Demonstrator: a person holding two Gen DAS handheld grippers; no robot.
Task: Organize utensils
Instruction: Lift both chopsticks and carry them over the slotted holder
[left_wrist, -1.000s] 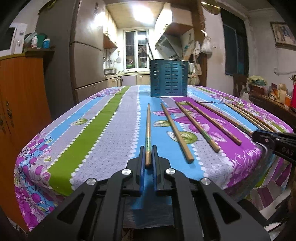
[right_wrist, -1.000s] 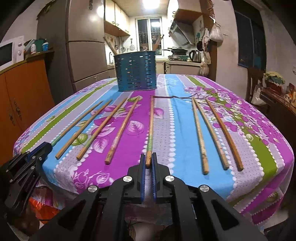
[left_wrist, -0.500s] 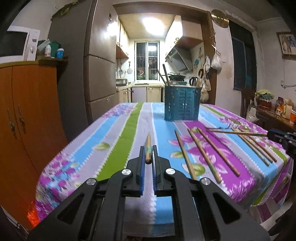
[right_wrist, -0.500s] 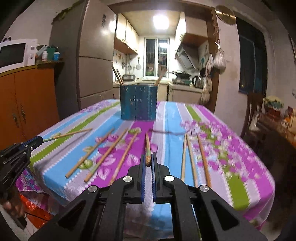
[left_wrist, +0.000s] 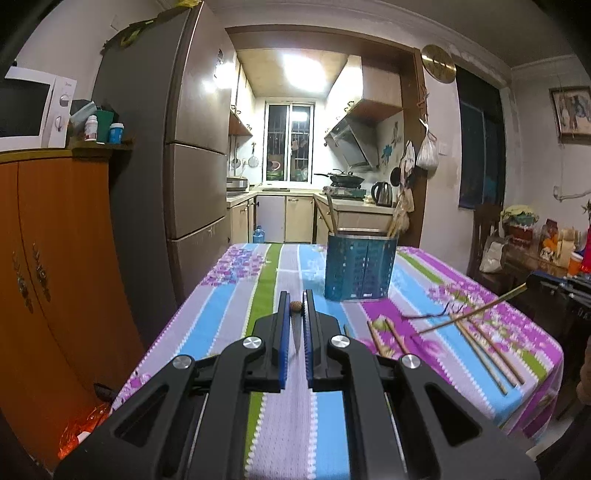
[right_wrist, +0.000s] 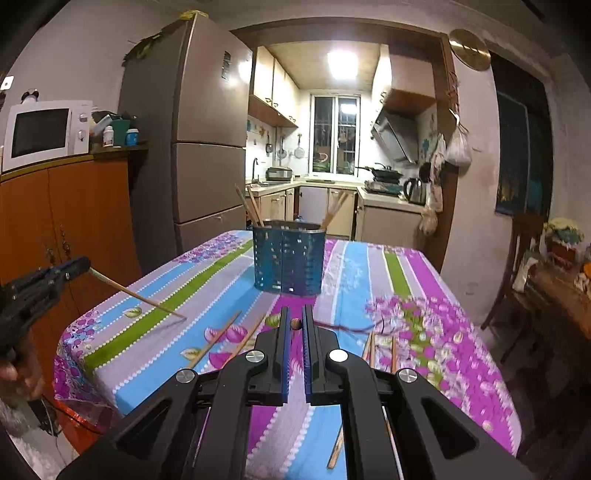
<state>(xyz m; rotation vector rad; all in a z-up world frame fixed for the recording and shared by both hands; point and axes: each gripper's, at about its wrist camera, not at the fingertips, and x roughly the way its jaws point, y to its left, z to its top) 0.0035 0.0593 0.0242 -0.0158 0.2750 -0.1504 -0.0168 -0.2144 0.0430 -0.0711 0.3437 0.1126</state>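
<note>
My left gripper (left_wrist: 295, 306) is shut on a wooden chopstick (left_wrist: 295, 306), seen end-on between its fingers; it also shows in the right wrist view (right_wrist: 136, 295), held above the table's left side. My right gripper (right_wrist: 294, 322) is shut on another chopstick (right_wrist: 294, 323), which the left wrist view shows raised over the right side (left_wrist: 469, 315). The blue perforated utensil holder (left_wrist: 356, 267) stands at the table's far end with several chopsticks in it; it also shows in the right wrist view (right_wrist: 288, 258). Several chopsticks (left_wrist: 487, 350) lie on the striped floral tablecloth (left_wrist: 258, 295).
An orange wooden cabinet (left_wrist: 55, 277) with a microwave (right_wrist: 40, 134) stands left of the table. A tall fridge (left_wrist: 184, 147) is behind it. A chair and a cluttered side table (left_wrist: 535, 251) are on the right. The kitchen lies beyond the table.
Both grippers lifted their chopsticks off the tablecloth and rose, tilting up. The chopsticks now point forward, seen end-on, and the view sits higher above the table.
</note>
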